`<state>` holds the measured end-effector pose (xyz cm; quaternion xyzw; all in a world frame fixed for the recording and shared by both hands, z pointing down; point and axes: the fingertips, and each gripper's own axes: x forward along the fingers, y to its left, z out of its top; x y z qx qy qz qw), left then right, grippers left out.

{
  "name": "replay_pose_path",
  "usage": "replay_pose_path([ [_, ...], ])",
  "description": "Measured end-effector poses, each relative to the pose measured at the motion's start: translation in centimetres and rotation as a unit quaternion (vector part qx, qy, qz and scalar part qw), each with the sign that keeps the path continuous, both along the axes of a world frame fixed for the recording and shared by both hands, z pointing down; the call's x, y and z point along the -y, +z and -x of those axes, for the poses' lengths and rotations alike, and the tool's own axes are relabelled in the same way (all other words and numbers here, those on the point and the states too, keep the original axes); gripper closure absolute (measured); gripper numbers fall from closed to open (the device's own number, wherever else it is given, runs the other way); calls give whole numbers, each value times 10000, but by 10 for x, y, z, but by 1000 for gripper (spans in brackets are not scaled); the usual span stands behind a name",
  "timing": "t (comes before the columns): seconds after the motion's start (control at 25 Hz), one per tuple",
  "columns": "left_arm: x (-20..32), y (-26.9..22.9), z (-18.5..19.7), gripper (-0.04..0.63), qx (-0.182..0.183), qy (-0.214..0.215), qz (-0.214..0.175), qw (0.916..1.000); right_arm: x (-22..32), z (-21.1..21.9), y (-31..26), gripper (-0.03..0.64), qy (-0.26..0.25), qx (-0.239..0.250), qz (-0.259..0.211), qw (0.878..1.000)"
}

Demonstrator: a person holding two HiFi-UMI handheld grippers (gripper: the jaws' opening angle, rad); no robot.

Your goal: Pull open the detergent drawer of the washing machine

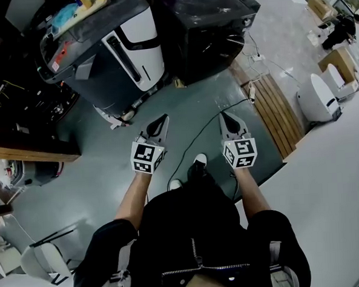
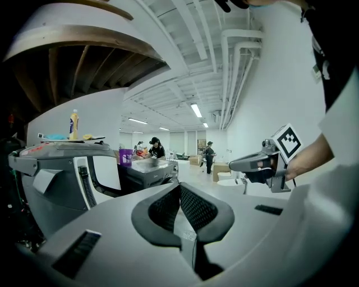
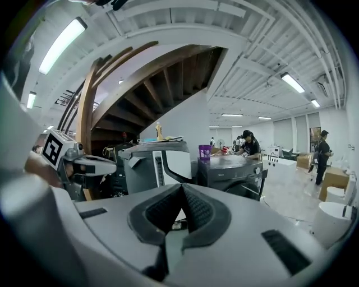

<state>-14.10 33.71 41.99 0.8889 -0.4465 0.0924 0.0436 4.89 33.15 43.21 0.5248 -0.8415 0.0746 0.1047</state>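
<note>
Two machines stand ahead of me: a grey and white washing machine point(image 1: 116, 56) on the left and a black front loader point(image 1: 212, 28) to its right. The grey machine point(image 2: 61, 179) has a slanted panel at its top front corner; I cannot make out a drawer on either one. My left gripper point(image 1: 163, 119) and right gripper point(image 1: 224, 115) are held side by side above the floor, well short of both machines. Each is shut with nothing between its jaws, as the left gripper point(image 2: 179, 186) and right gripper point(image 3: 182, 188) show in their own views.
A black cable point(image 1: 197, 139) runs across the grey floor between my feet and the machines. Wooden boards point(image 1: 278, 112) lie at the right, with white fixtures point(image 1: 319, 98) beyond. A purple cup point(image 3: 205, 151) stands on the black machine. People point(image 3: 247, 146) work farther back.
</note>
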Motion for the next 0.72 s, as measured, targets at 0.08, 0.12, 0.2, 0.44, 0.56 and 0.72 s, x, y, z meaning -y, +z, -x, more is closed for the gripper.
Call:
replay_pose_path([
  [0.08,20,-4,-10,574,13,25,-6,10000,21,-8,-4,612,-7,3,-40,10000],
  [0.12,30,-6,-15,574,18,22,-16,10000,32,-13,-5,612,-10,17,-50,10000],
  [0.2,48,-8,-24,574,9,-22,-29,10000,51,-22,-7,612,-50,79,-40,9999],
  [0.44,90,-11,-57,574,-3,-162,-26,9999,96,-45,-10,612,-329,198,-31,9993],
  [0.56,107,-13,-72,574,19,-200,-47,9998,116,-57,-13,612,-400,269,-74,9988],
  [0.72,124,-15,-91,574,86,-224,-48,9997,136,-71,-13,612,-495,362,-77,9981],
])
